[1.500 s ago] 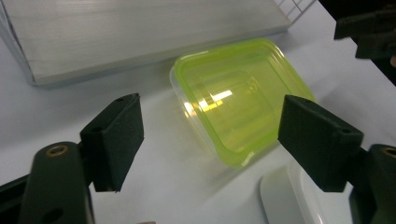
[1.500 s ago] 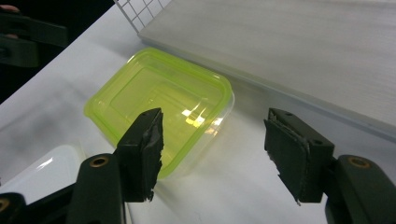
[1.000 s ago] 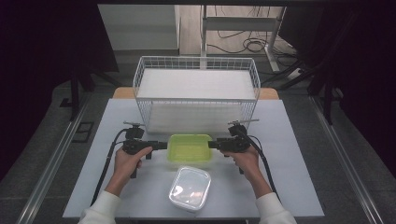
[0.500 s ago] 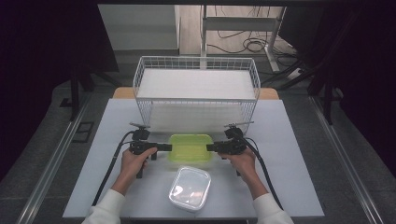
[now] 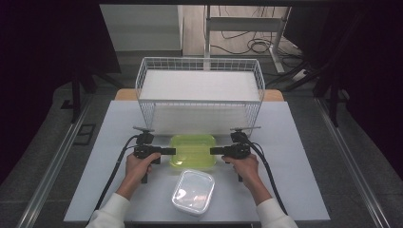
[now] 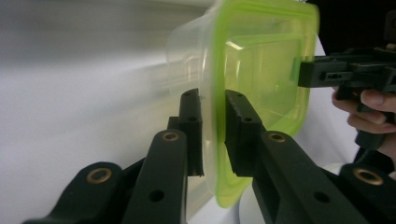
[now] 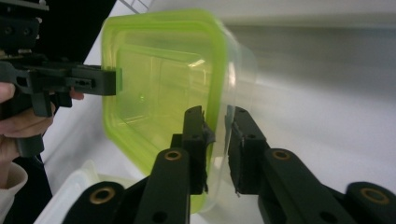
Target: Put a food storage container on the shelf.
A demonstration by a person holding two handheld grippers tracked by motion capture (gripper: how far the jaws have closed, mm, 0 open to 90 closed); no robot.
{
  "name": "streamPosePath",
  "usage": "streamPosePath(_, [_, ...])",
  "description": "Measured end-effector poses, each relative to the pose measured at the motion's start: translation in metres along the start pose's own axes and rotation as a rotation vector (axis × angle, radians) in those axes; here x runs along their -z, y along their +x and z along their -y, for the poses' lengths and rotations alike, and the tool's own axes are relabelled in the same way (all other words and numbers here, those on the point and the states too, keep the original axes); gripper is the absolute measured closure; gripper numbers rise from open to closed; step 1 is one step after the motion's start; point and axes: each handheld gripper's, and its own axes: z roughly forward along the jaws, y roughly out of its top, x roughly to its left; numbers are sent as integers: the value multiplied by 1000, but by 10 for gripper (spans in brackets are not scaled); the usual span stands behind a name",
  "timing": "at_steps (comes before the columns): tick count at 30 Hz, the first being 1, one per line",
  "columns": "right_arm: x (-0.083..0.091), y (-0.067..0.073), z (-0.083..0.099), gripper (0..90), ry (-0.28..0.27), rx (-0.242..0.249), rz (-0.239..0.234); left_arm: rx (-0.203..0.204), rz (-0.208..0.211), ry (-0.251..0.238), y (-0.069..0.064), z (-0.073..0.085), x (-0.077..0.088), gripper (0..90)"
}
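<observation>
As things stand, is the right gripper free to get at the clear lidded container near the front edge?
Probably not yet: the right gripper is shut on the green container's rim. The clear container lies open just beside that hand, unobstructed once it lets go.

overhead forward-down, two close opposed jaw-level views

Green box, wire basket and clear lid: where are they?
green box [image 5: 192, 151], high view, middle of its green top.
wire basket [image 5: 142, 76], high view, left rim.
clear lid [image 5: 193, 191], high view, centre of it.

clear container [image 7: 74, 198] cut off by frame edge, wire basket [image 7: 140, 4] cropped
</observation>
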Motion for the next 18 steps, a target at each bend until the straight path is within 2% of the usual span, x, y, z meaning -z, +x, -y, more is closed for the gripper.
streamPosePath(4, [4, 3, -1, 789, -24, 5, -9, -12, 19, -20, -4, 0, 4, 790])
streamPosePath(7, [9, 5, -2, 790, -45, 26, -15, -35, 24, -43, -8, -1, 7, 789])
streamPosePath(8, [13, 7, -3, 790, -56, 43, -15, -62, 21, -62, -13, -1, 11, 788])
streamPosePath(9, [13, 7, -3, 790, -56, 43, -15, -62, 21, -62, -13, -1, 11, 788])
streamPosePath(10, [17, 10, -4, 790, -67, 65, -19, -92, 20, -76, -18, -2, 14, 787])
streamPosePath(13, [22, 13, -5, 790, -86, 93, -23, -116, 19, -90, -22, -2, 18, 786])
streamPosePath(14, [24, 14, -5, 790, -91, 104, -23, -137, 12, -103, -27, -2, 21, 785])
streamPosePath(15, [24, 14, -5, 790, -91, 104, -23, -137, 12, -103, -27, -2, 21, 786])
streamPosePath(16, [26, 17, -6, 789, -99, 122, -18, -156, 10, -119, -30, -2, 24, 786])
streamPosePath(18, [29, 21, -6, 789, -108, 145, -15, -166, 17, -133, -32, -2, 26, 785])
